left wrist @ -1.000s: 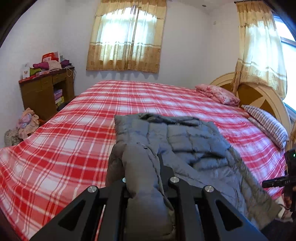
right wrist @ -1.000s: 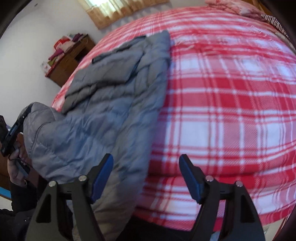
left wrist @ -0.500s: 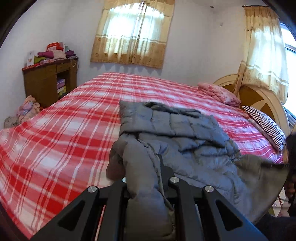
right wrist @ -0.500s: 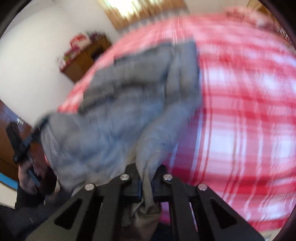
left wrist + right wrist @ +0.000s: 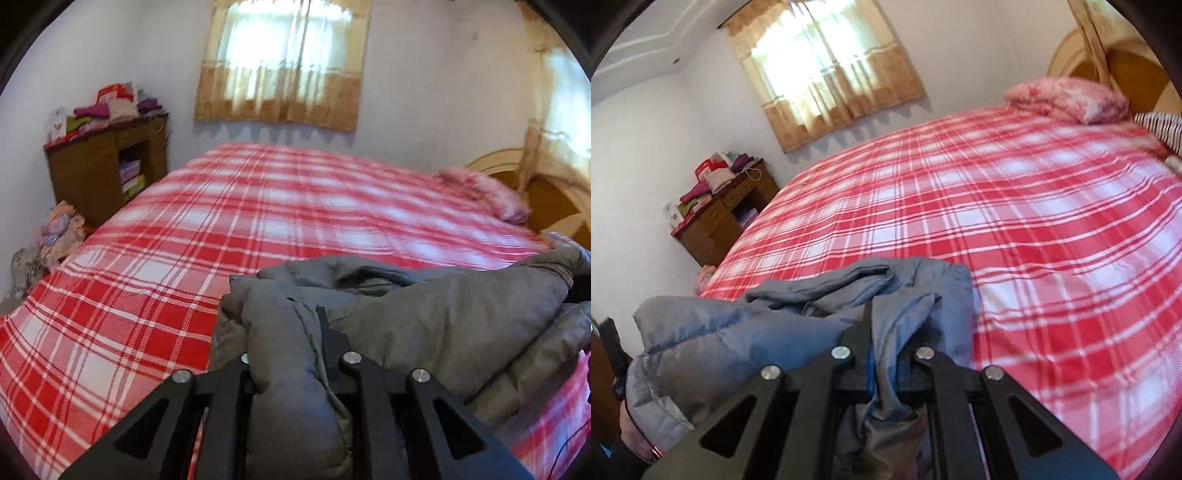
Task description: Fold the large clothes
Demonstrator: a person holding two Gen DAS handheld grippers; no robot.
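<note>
A grey padded jacket (image 5: 436, 325) lies bunched at the near edge of a red and white plaid bed (image 5: 229, 221). My left gripper (image 5: 291, 339) is shut on a thick fold of the jacket and holds it raised. My right gripper (image 5: 886, 343) is shut on another edge of the same jacket (image 5: 738, 343), which hangs between both grippers. The jacket's far part rests on the bed (image 5: 1034, 229).
A brown wooden cabinet (image 5: 107, 170) with stacked clothes stands at the left wall. A pile of clothes (image 5: 55, 232) lies on the floor beside it. A pink pillow (image 5: 1071, 98) and a striped pillow (image 5: 1161, 125) lie by the headboard (image 5: 1134, 70). A curtained window (image 5: 284, 62) is behind.
My right gripper, open a second ago, has shut on the jacket's edge. Both grippers have lifted and drawn the jacket toward the near edge of the bed, bunching it up.
</note>
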